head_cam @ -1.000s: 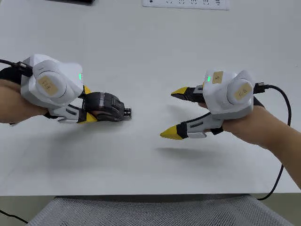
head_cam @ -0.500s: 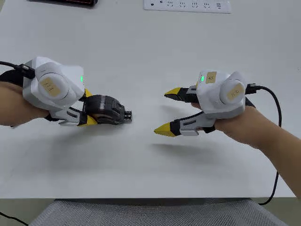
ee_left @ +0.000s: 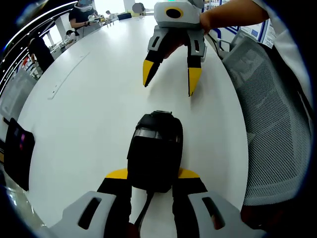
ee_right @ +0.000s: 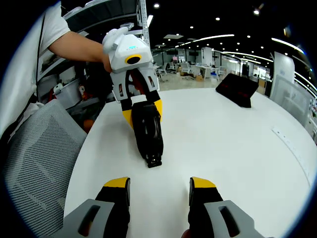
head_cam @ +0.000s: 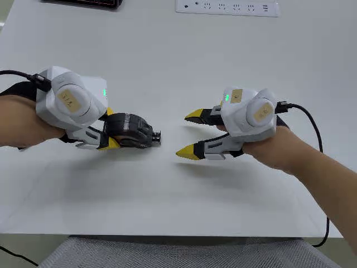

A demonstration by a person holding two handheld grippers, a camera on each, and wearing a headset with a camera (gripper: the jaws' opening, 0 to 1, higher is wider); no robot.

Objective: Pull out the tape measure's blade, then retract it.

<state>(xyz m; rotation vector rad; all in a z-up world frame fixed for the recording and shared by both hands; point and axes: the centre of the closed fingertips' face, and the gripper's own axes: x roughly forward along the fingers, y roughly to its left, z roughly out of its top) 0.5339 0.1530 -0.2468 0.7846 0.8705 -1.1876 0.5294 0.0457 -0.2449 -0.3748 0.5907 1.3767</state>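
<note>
Nothing legible in any view. Tan paper sticker [head_cam: 70, 99] on the white housing of the left gripper [head_cam: 113, 129]: dark handwritten marks, too small to read. Two similar tan stickers [head_cam: 236, 95] on the right gripper [head_cam: 188, 134]: likewise unreadable.

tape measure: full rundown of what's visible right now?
The tape measure is a black-grey case, plastic by the look, lying low on the white table. The left gripper clamps its rear between yellow-tipped jaws. Its front points at the right gripper, which is open and clear of it. It looks fully retracted: just the end hook sticks out at the mouth.
</note>
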